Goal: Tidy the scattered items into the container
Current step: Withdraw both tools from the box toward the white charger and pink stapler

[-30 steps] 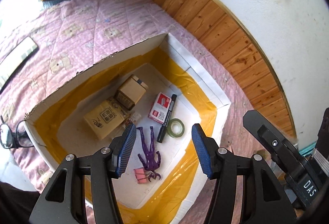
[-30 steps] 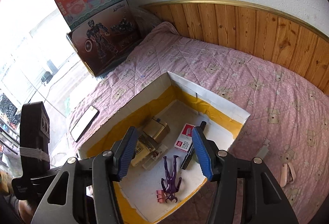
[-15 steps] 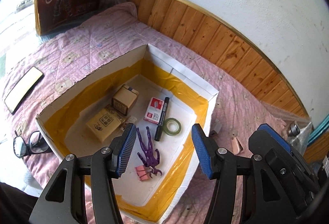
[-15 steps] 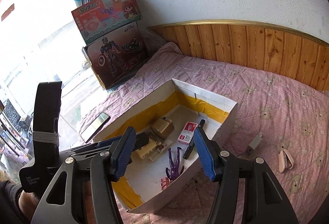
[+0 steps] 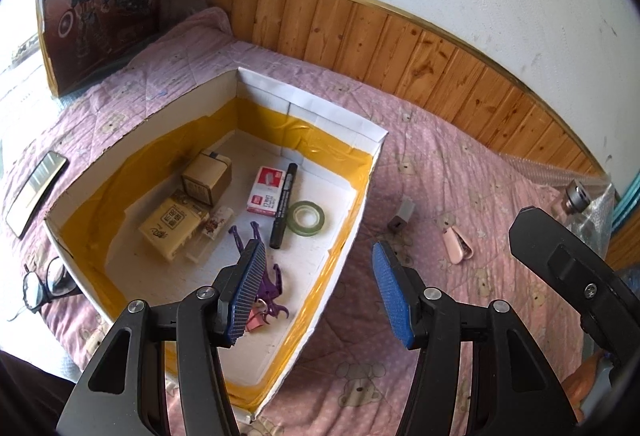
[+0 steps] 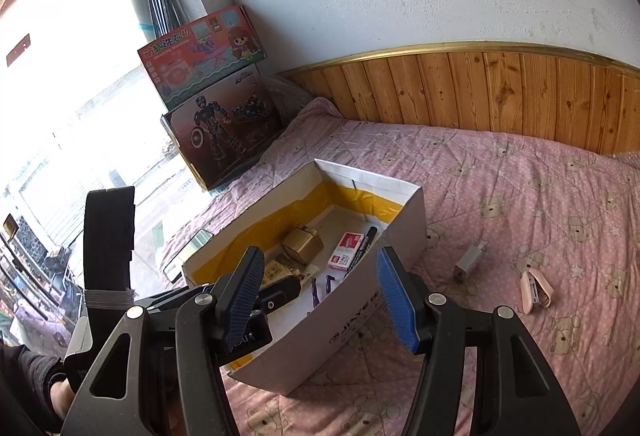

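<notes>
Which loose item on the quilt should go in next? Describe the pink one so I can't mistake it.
Start at the white cardboard box on the pink quilt. On the side away from the window lie two small items: a grey-white charger plug, then the pink stapler farther out. It is the only pink, hinged one.

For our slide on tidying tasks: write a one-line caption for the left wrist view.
Open left gripper above a cardboard box of small items; grey charger and pink stapler lie outside on the quilt.
</notes>
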`<action>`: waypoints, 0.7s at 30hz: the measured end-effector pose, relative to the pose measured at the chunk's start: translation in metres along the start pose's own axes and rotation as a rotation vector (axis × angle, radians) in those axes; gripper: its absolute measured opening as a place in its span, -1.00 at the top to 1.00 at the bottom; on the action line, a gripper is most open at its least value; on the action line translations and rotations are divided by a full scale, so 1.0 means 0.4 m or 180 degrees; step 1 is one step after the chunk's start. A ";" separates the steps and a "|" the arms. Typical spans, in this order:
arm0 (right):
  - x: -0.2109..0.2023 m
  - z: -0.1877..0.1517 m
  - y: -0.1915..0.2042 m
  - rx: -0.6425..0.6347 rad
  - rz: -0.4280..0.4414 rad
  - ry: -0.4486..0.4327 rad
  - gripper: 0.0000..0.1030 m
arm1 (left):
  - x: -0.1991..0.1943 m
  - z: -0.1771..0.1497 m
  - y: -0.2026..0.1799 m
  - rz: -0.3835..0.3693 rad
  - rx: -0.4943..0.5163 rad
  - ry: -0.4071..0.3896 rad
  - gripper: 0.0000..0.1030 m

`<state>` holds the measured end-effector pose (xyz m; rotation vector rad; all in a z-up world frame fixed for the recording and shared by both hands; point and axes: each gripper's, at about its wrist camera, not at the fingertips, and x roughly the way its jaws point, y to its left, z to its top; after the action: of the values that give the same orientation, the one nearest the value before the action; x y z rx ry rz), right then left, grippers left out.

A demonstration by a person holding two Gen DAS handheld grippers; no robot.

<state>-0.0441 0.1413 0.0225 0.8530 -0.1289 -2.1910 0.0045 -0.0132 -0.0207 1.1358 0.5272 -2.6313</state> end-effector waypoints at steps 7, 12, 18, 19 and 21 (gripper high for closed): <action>-0.029 -0.007 -0.100 0.0308 -0.0121 -0.0048 -0.16 | -0.024 -0.009 -0.074 -0.0042 0.0342 -0.0202 -0.14; -0.050 -0.003 -0.188 0.0555 -0.0348 -0.0095 -0.19 | -0.002 -0.030 -0.136 -0.0204 0.0636 -0.0167 -0.14; -0.042 -0.010 -0.304 0.0838 -0.0708 0.0029 -0.20 | 0.060 -0.050 -0.197 -0.0423 0.0859 0.0043 -0.14; -0.035 -0.013 -0.325 0.0877 -0.0766 0.0064 -0.20 | 0.072 -0.047 -0.206 -0.0447 0.0880 0.0062 -0.14; -0.019 -0.020 -0.368 0.0949 -0.0876 0.0138 -0.20 | 0.097 -0.038 -0.223 -0.0449 0.0906 0.0079 -0.14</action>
<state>-0.1274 0.2514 -0.0302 1.1398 -0.3414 -2.4454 -0.0423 0.0719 -0.0382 1.2535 0.2491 -2.8875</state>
